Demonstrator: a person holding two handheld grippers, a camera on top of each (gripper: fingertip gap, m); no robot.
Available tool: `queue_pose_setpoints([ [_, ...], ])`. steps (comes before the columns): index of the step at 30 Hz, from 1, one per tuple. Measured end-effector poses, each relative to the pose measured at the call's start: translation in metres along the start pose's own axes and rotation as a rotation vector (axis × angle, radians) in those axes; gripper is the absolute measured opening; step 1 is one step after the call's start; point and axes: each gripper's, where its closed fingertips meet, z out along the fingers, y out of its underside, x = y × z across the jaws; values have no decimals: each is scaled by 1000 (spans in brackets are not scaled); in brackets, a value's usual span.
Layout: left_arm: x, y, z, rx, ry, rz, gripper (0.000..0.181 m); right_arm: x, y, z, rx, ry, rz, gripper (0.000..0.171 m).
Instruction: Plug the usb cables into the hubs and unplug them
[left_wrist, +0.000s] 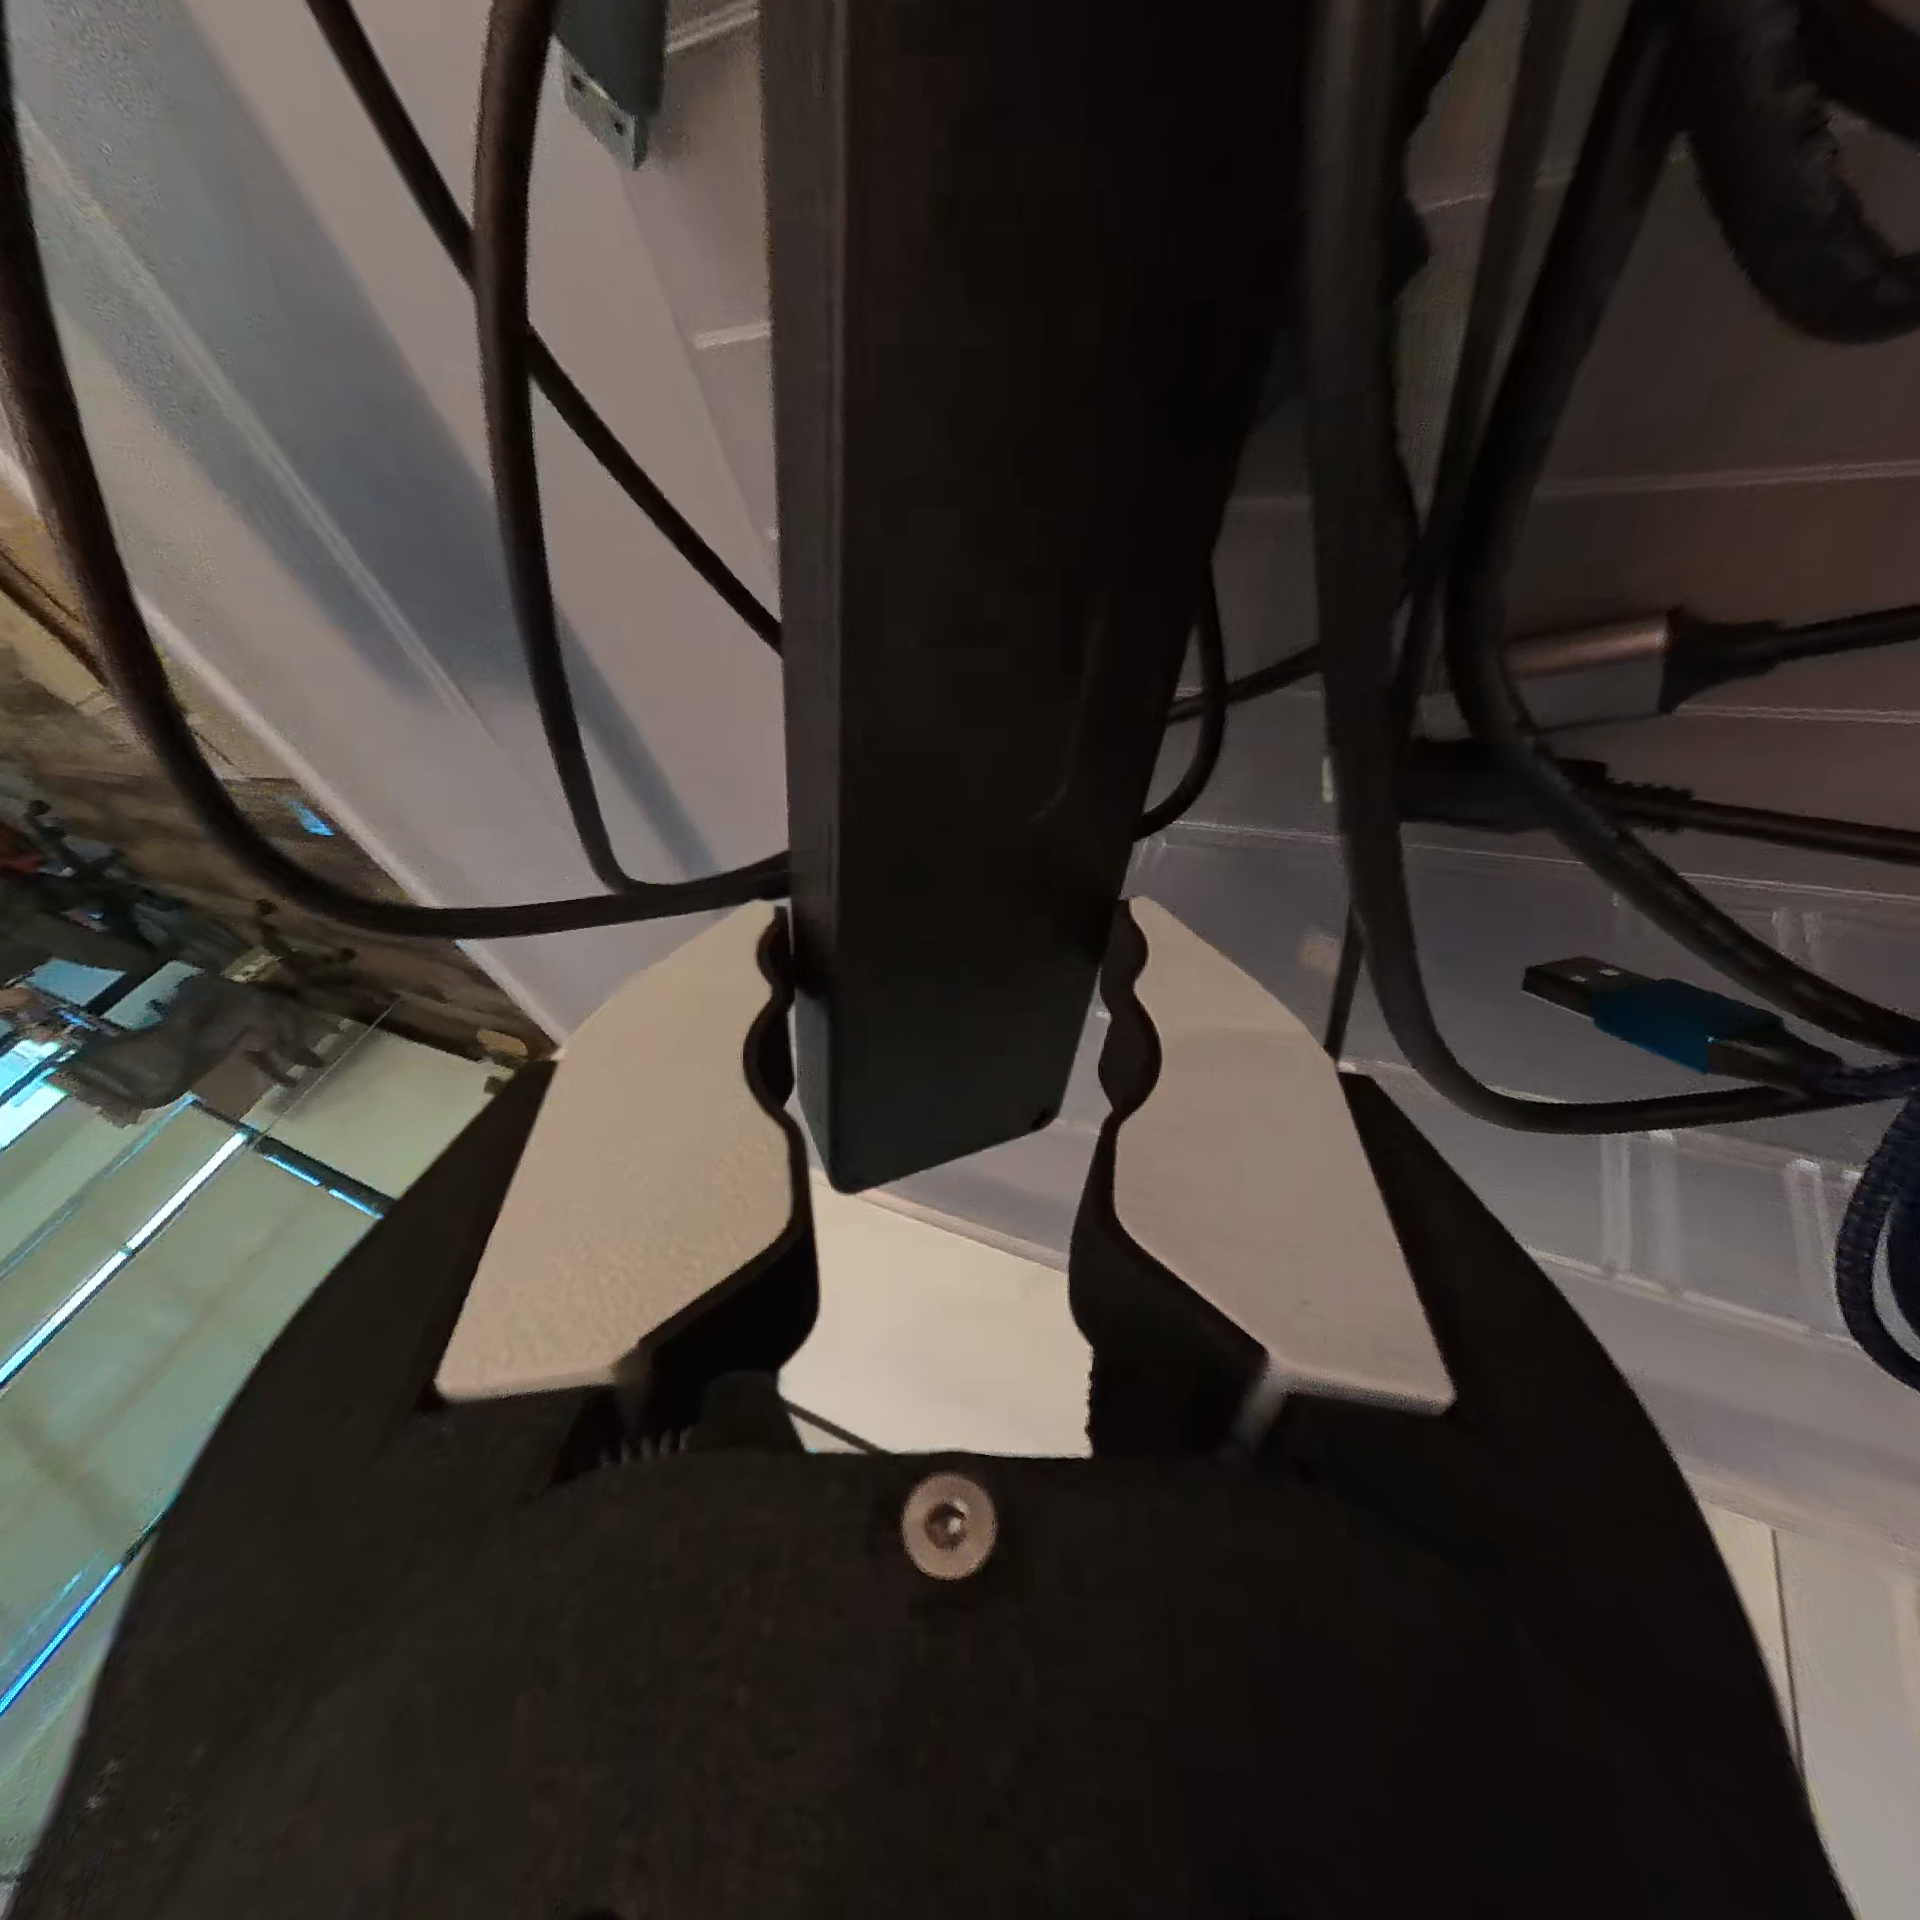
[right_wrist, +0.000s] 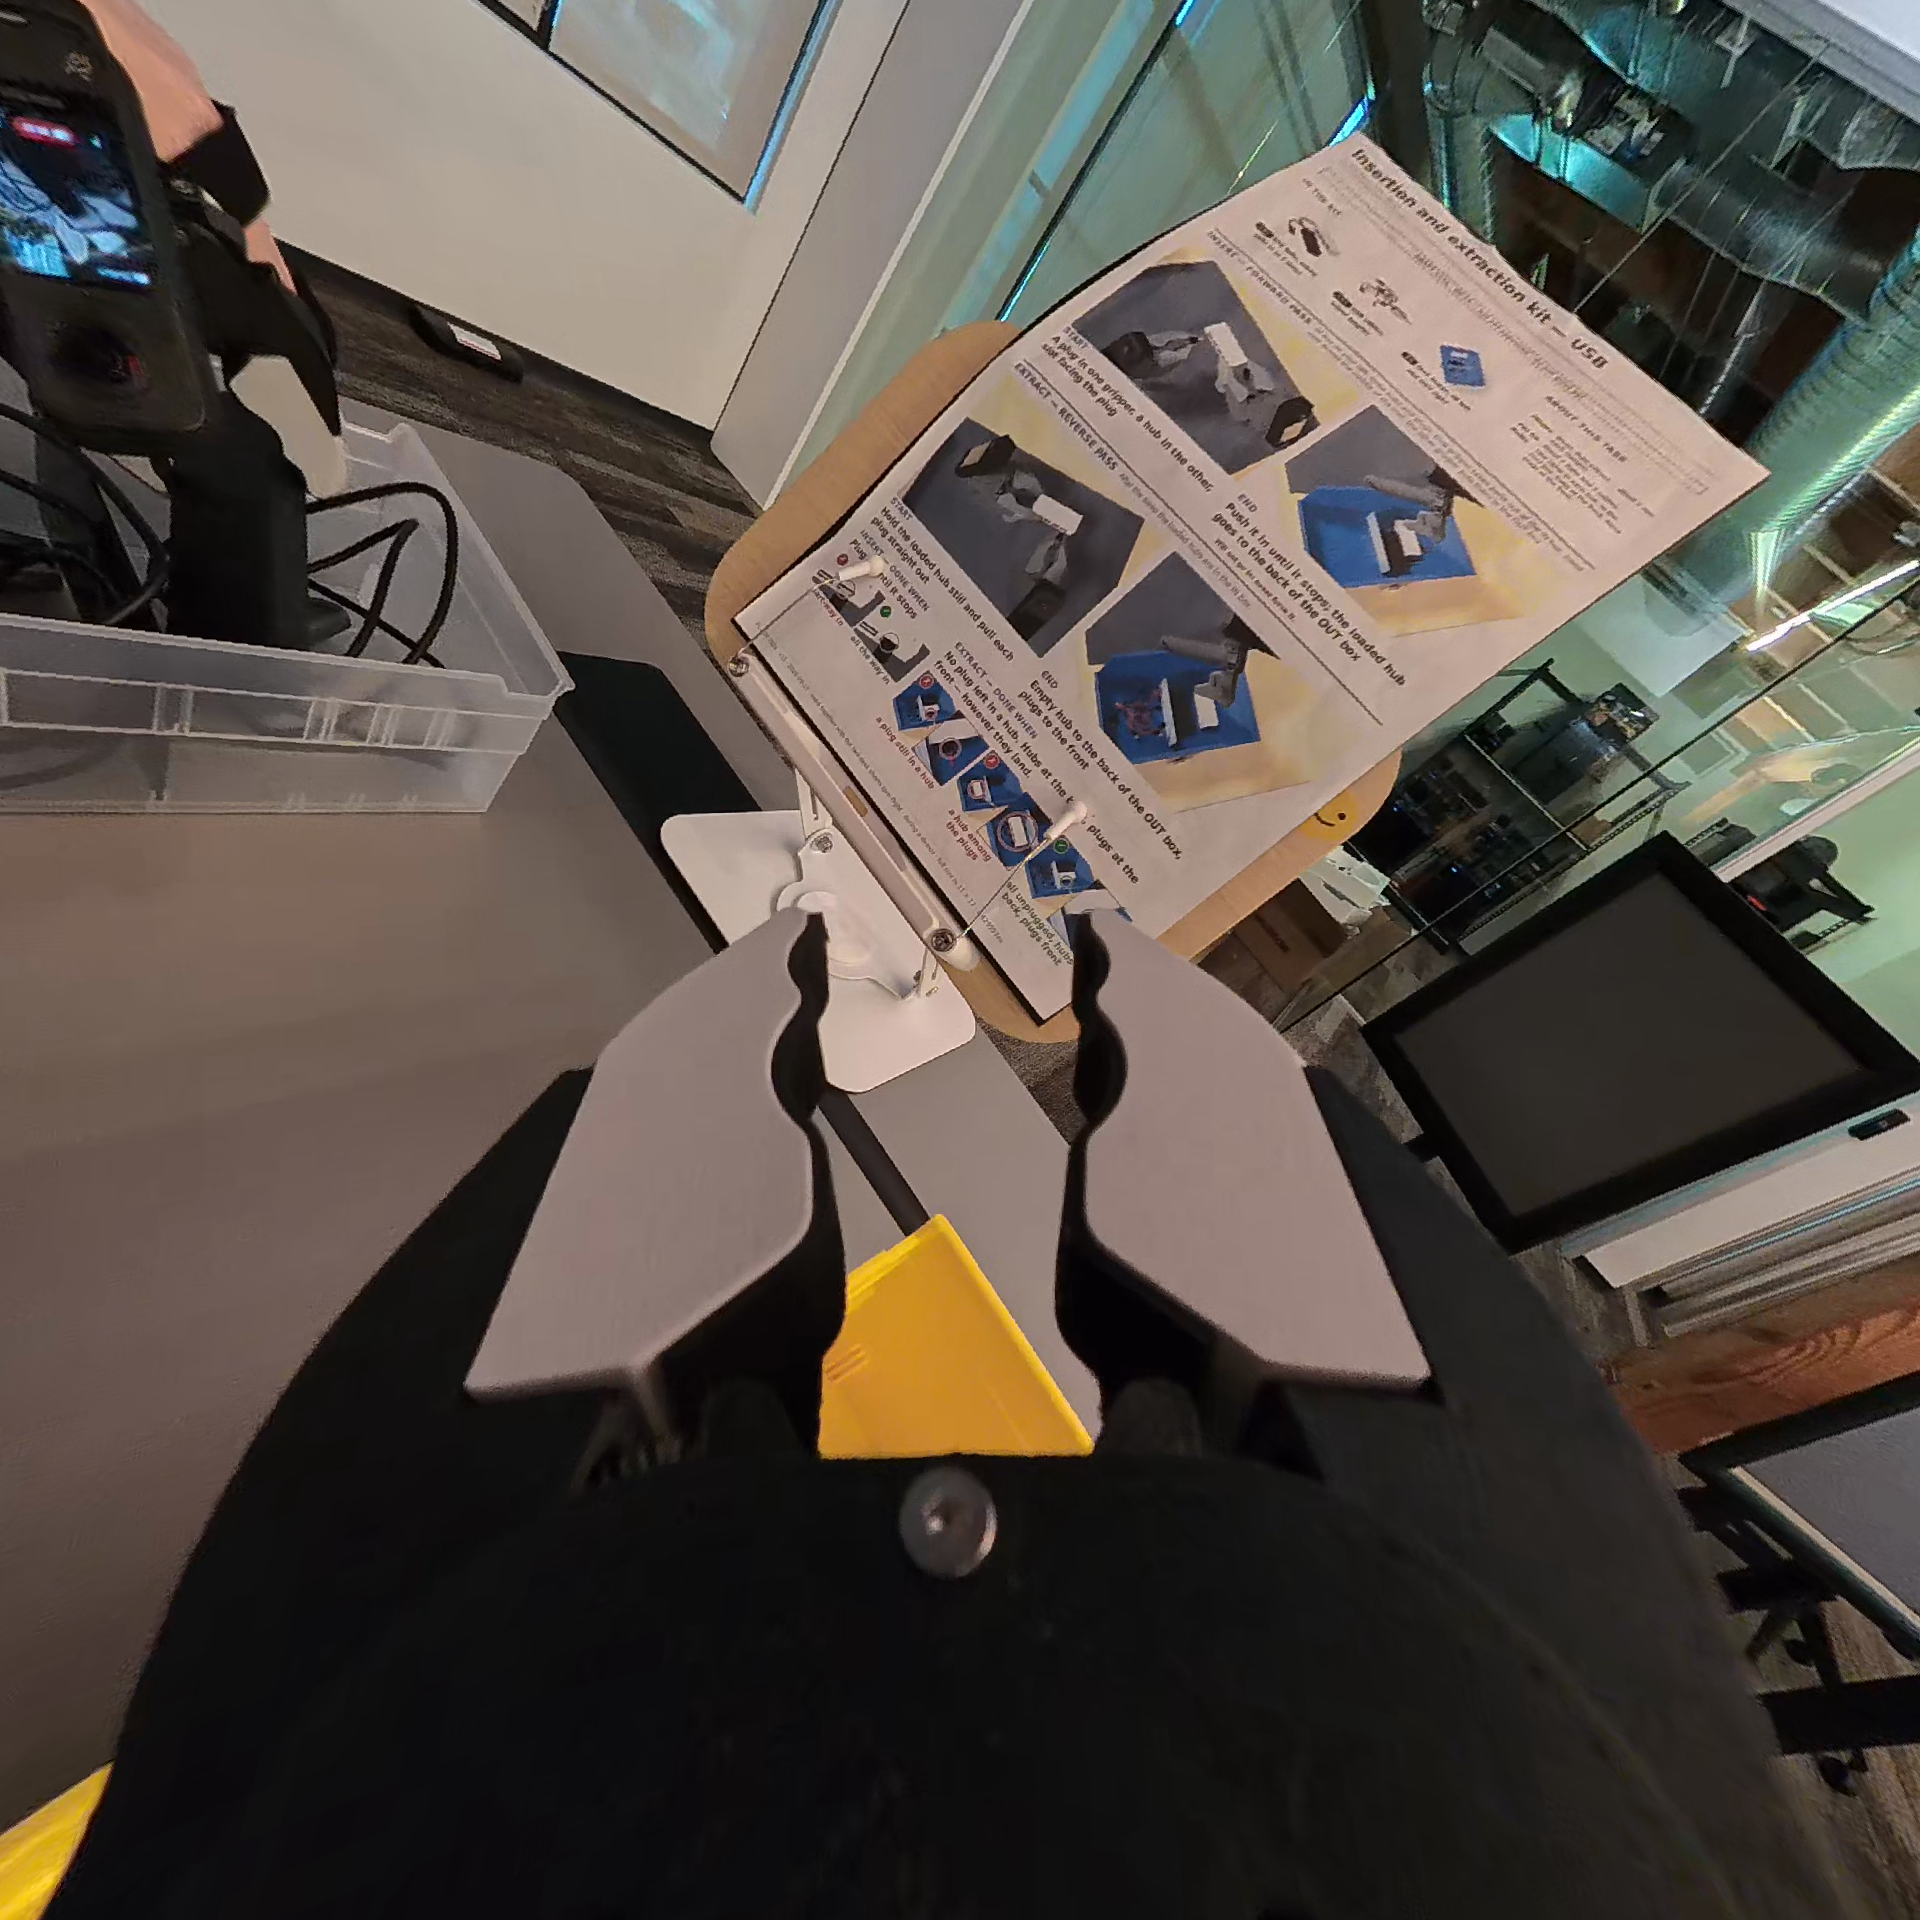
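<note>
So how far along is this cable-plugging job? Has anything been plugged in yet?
Early, it seems. The left gripper is shut on a dark hub over the clear bin. No plug is visibly in it; a blue-tipped plug and a grey plug lie loose. The right gripper is open and empty, so picking a plug and all the plugging look left.

One black hub (left_wrist: 997, 520), three loose USB plugs (left_wrist: 1621, 1013), one clear bin (right_wrist: 312, 717).

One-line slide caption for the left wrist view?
Left gripper clamps a long black rectangular hub over a clear plastic bin of loose cables.
</note>
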Motion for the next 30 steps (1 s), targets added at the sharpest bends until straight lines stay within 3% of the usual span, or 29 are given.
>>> queue_pose_setpoints([
  [11,3,4,-6,-93,67,-44,57,2,-3,-3,24,-6,16,46],
  [20,-27,9,-63,-61,-49,-149,57,3,-5,-6,37,-9,16,46],
  [30,-55,31,-126,-279,-220,-31,56,6,-7,-11,49,0,16,46],
])
